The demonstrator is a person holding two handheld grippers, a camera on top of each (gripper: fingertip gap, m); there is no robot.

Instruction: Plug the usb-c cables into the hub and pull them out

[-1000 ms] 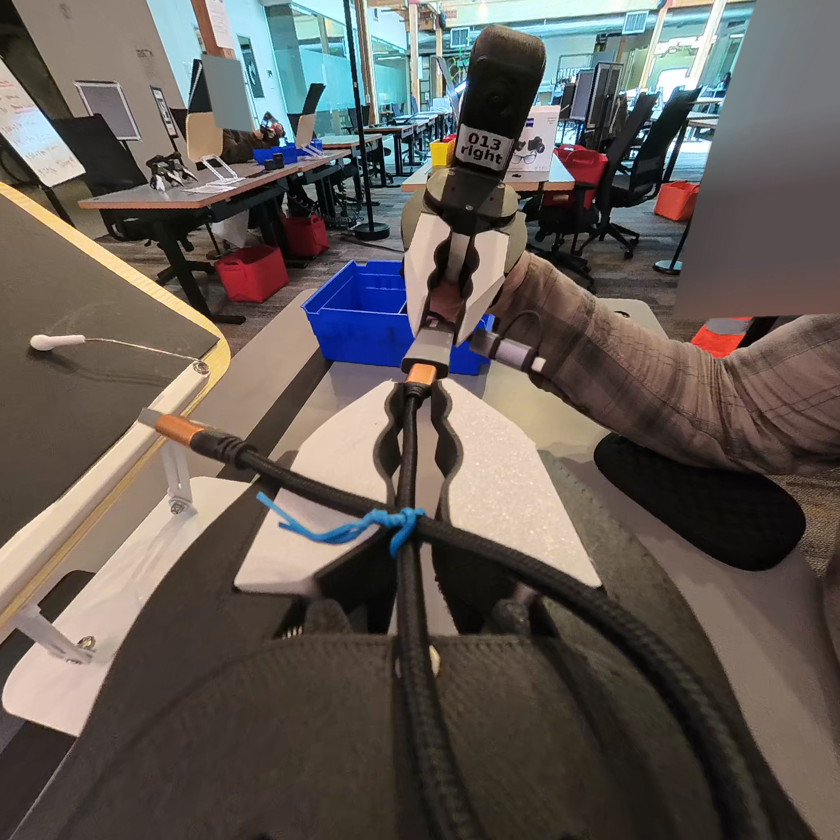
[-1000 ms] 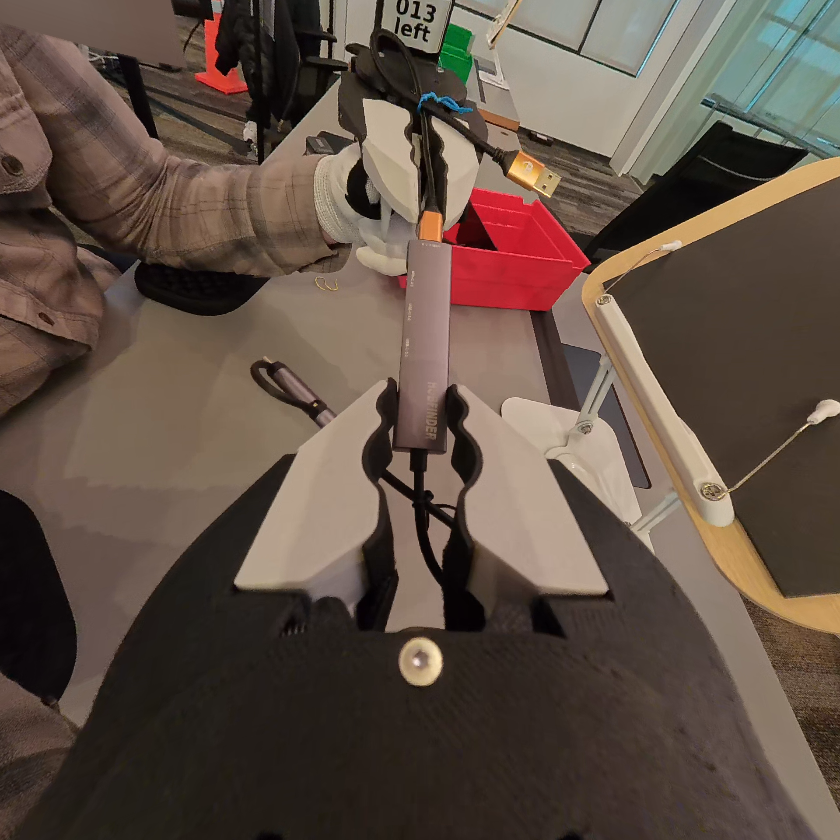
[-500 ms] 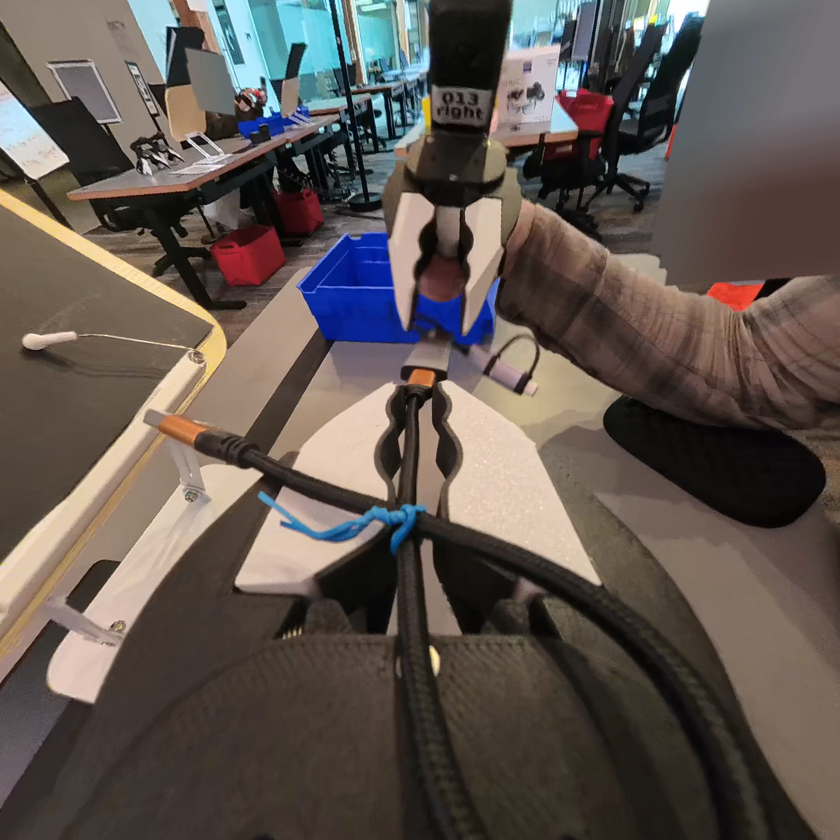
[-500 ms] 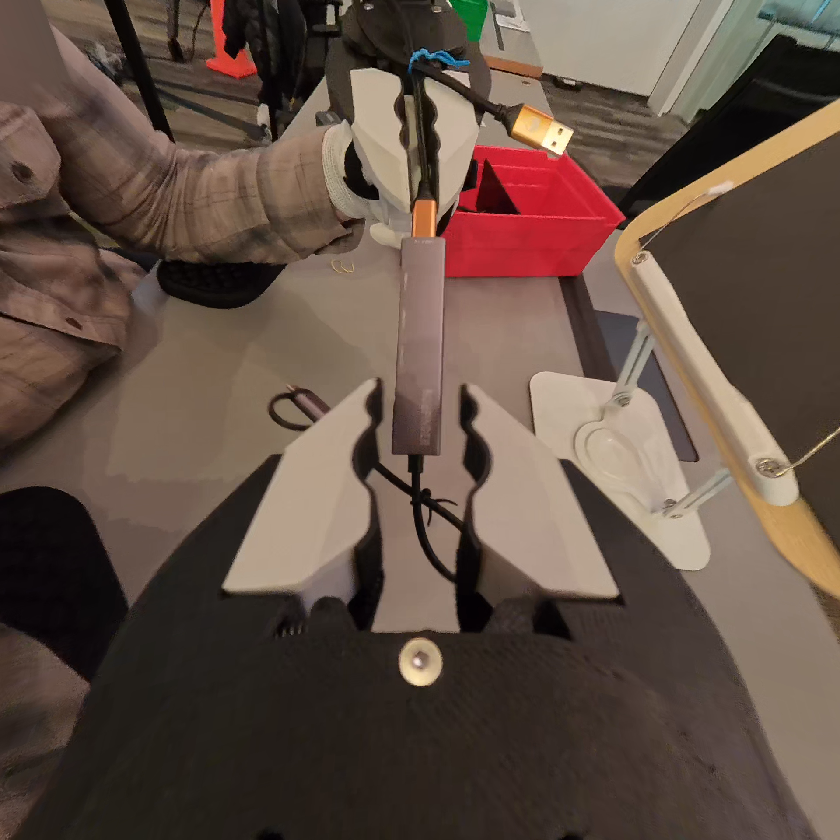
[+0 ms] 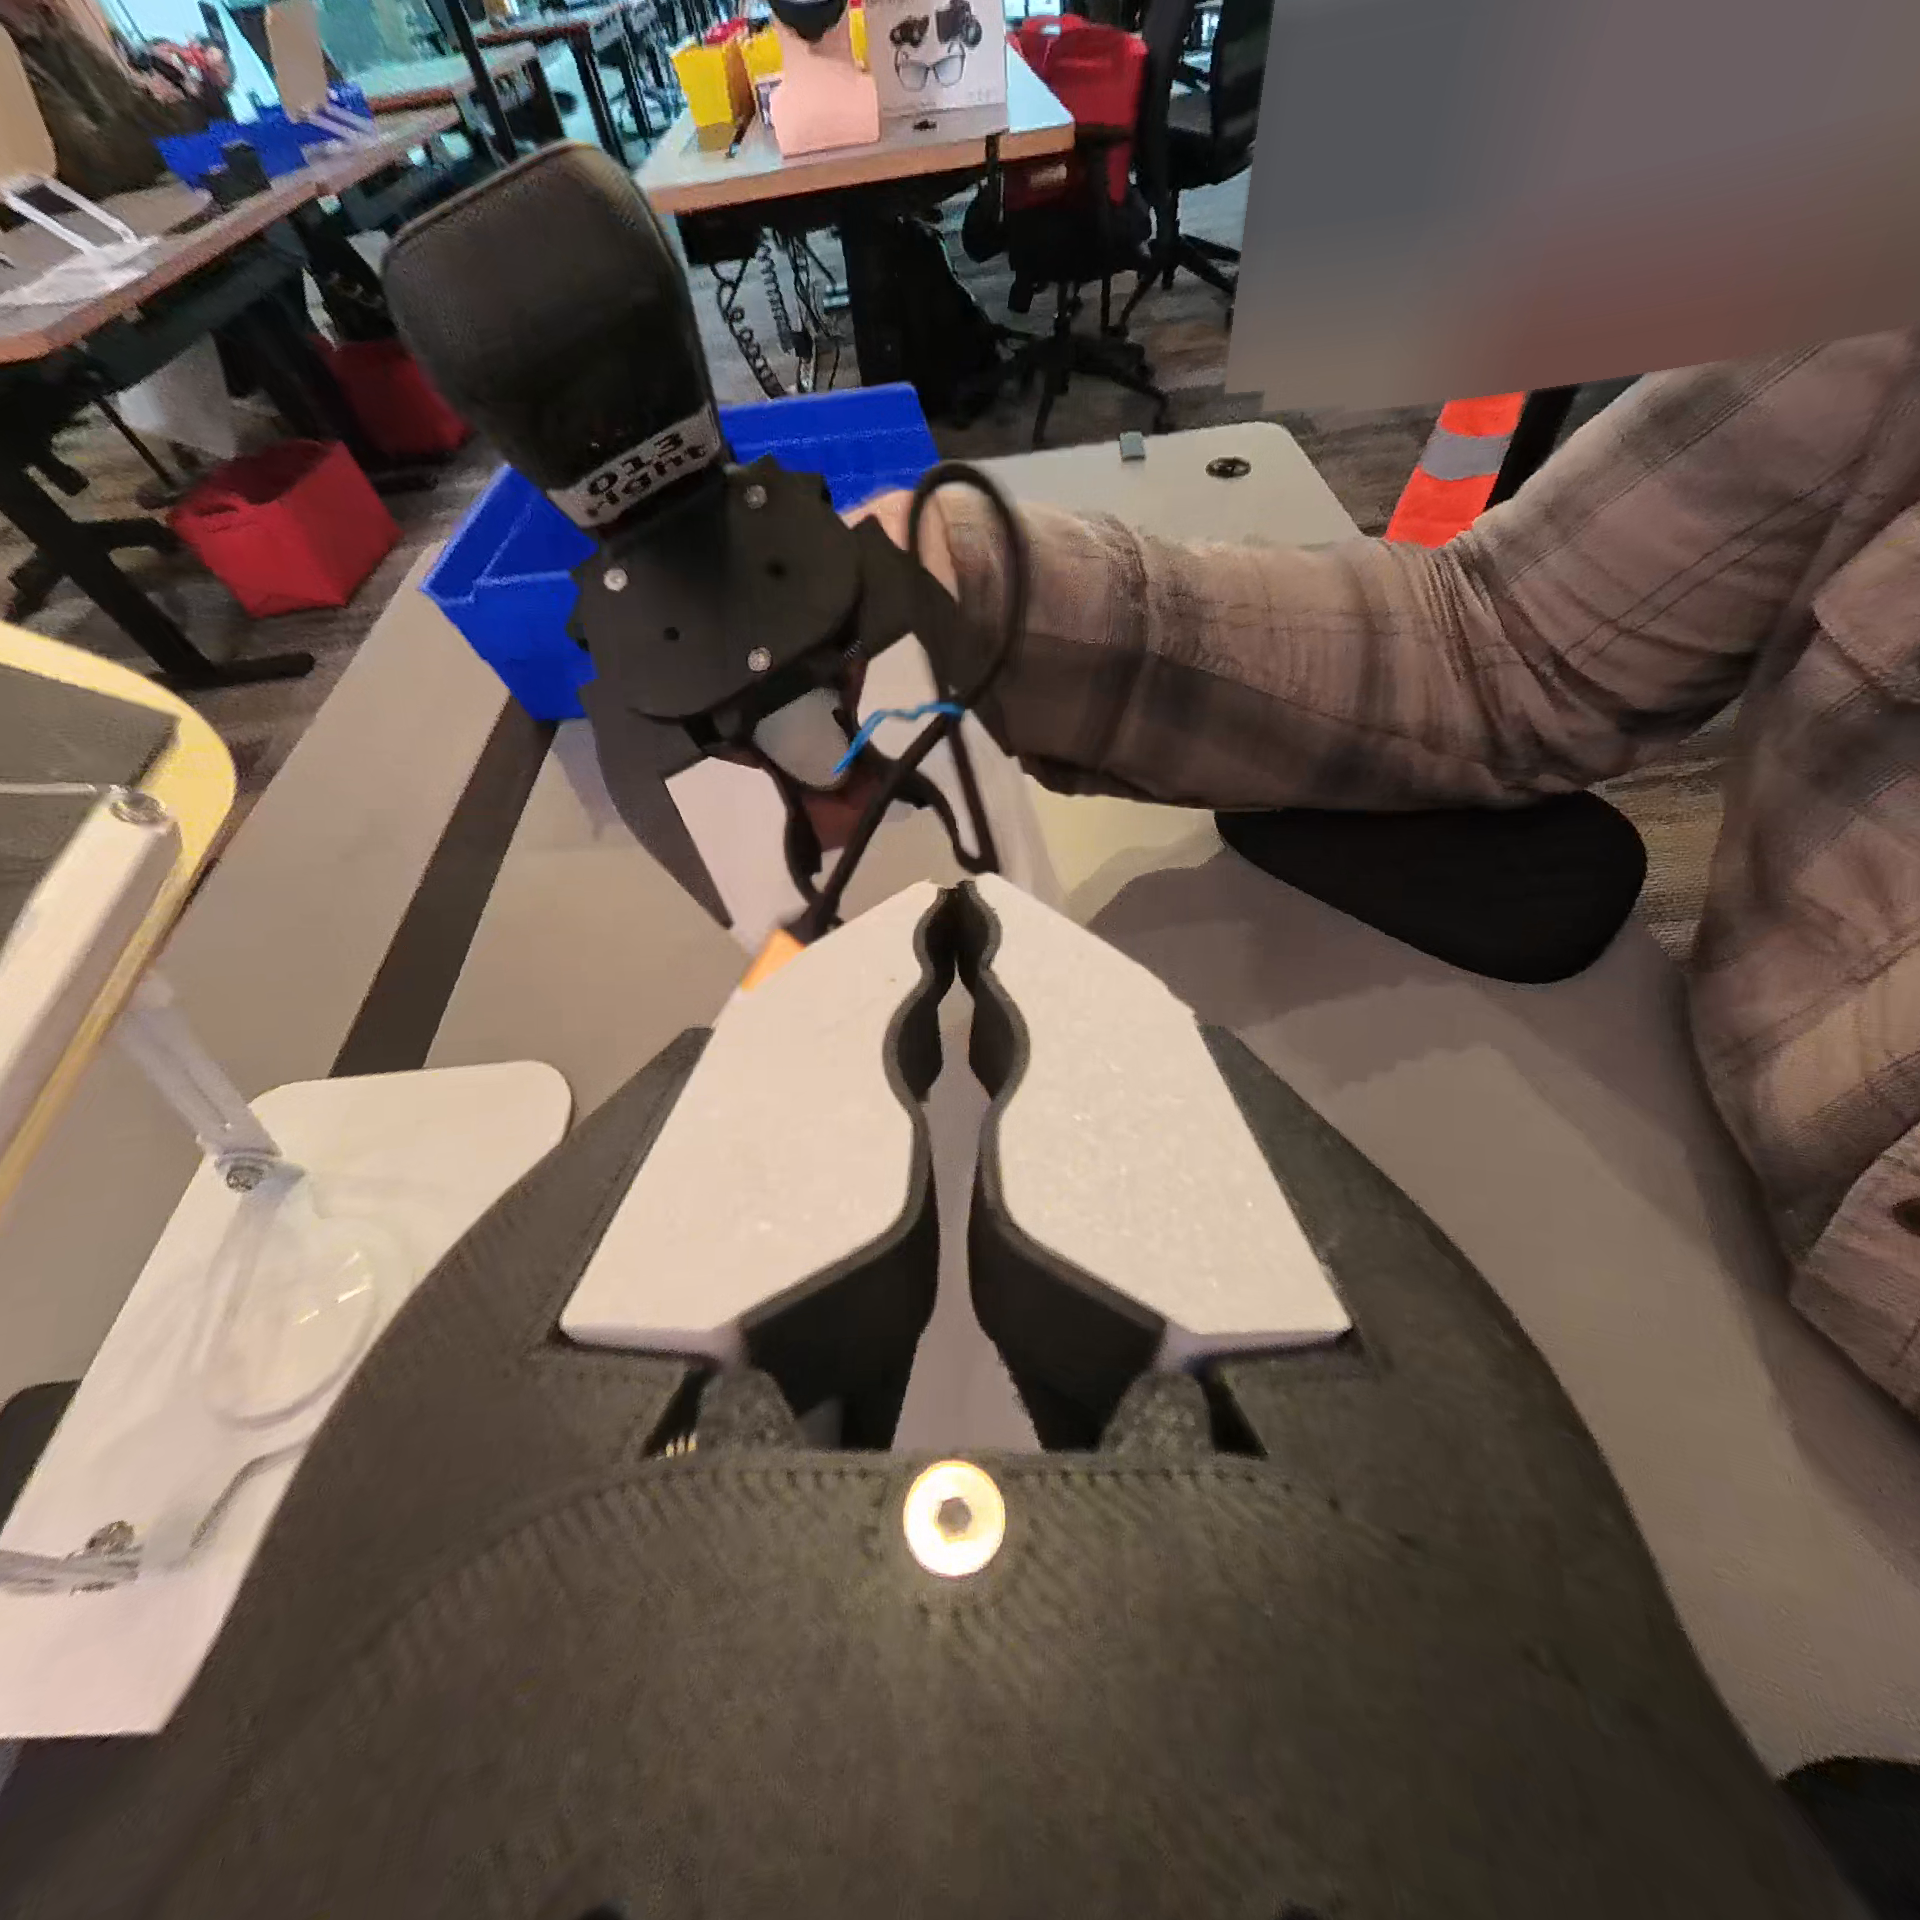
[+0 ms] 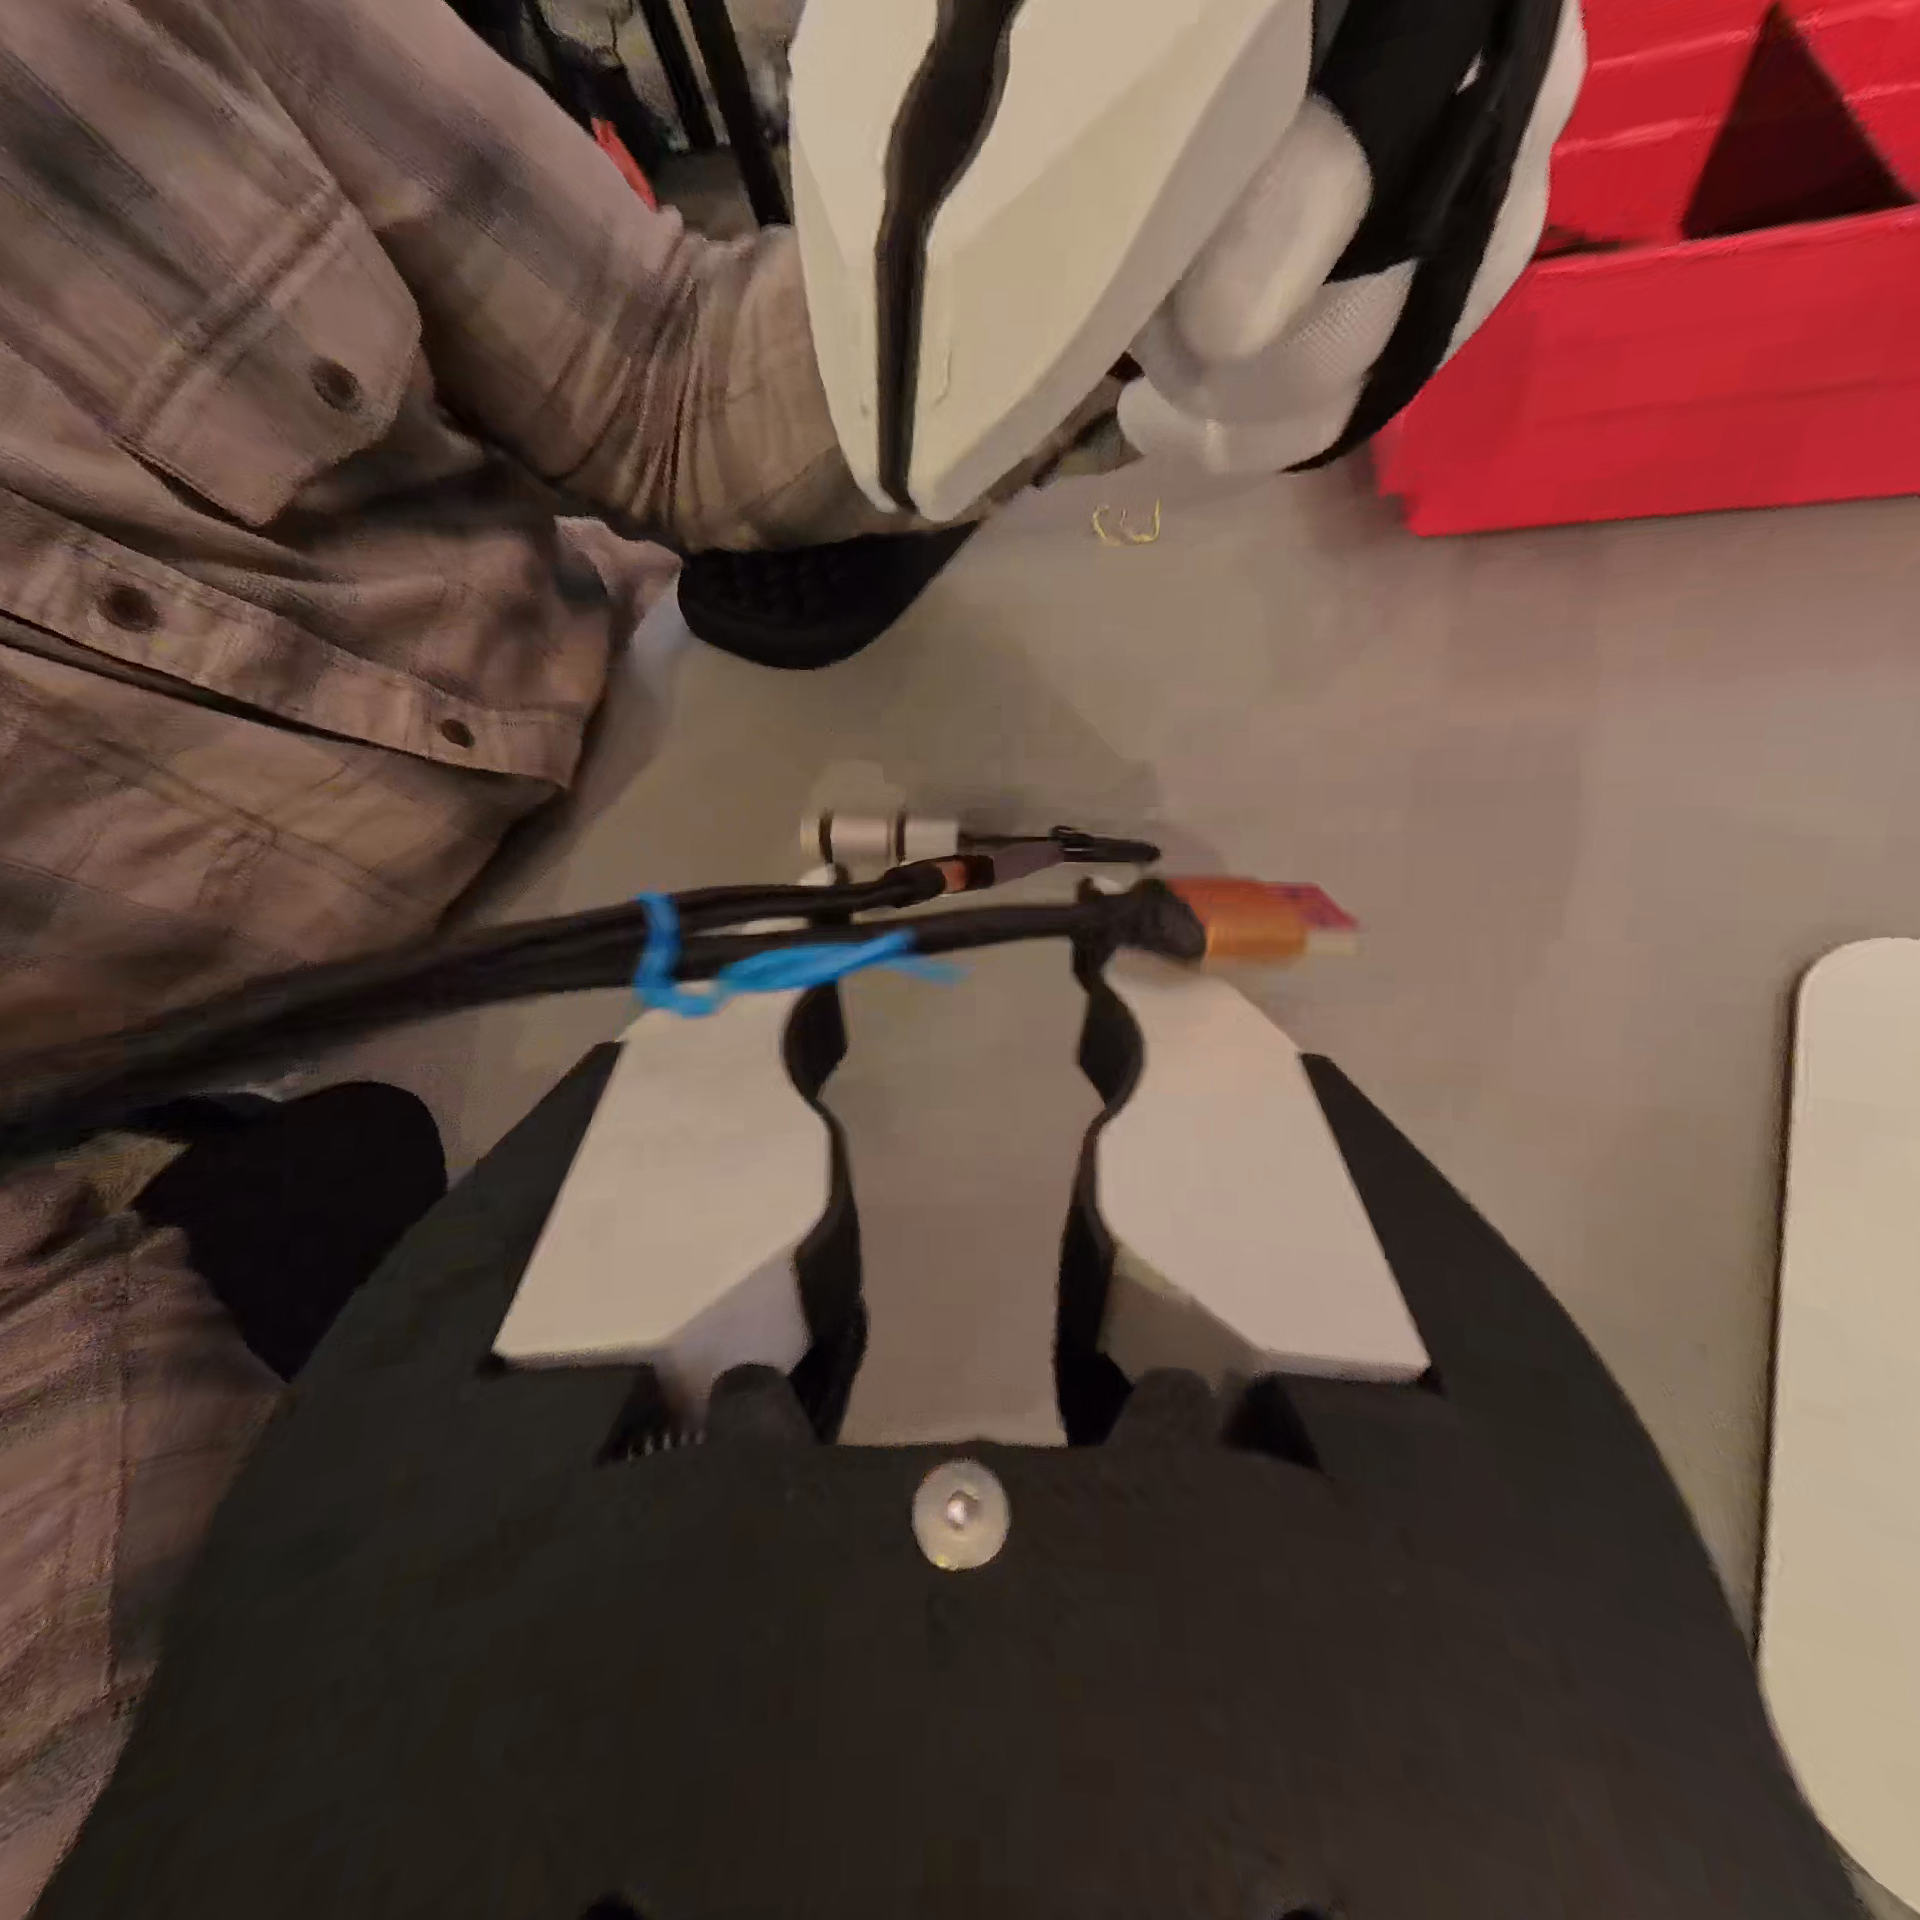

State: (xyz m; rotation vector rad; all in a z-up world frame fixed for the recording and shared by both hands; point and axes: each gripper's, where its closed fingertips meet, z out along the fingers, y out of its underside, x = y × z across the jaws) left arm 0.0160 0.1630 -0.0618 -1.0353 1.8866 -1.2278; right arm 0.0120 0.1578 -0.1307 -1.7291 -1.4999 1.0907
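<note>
My left gripper [image 5: 956, 914] is shut and empty; in the right wrist view it hangs shut at the top [image 6: 899, 488]. My right gripper [image 6: 961, 966] is open and empty, tilted down at the grey table [image 6: 1455, 748]; in the left wrist view it points down [image 5: 821, 883]. A black braided cable bundle [image 6: 468, 966] with a blue tie [image 6: 665, 945] runs across its fingertips. Its orange USB-A plug [image 6: 1247, 925] sticks out right. A small orange plug [image 6: 951, 875] meets a blurred dark grey piece [image 6: 1013, 862], seemingly the hub. A silver connector [image 6: 878, 831] lies behind.
A red bin [image 6: 1662, 364] stands at the back right of the table, a blue bin [image 5: 499, 603] at the far end. A white stand base [image 5: 312, 1195] holds a tilted board at the left. A black arm pad [image 5: 1434, 883] lies under the plaid sleeve. The left gripper's tips are roughly 7 cm from the right gripper's.
My left gripper has let go of the cable and closed empty. My right gripper has let go of the hub, opened wide and tipped down; cable and hub are now by its fingertips.
</note>
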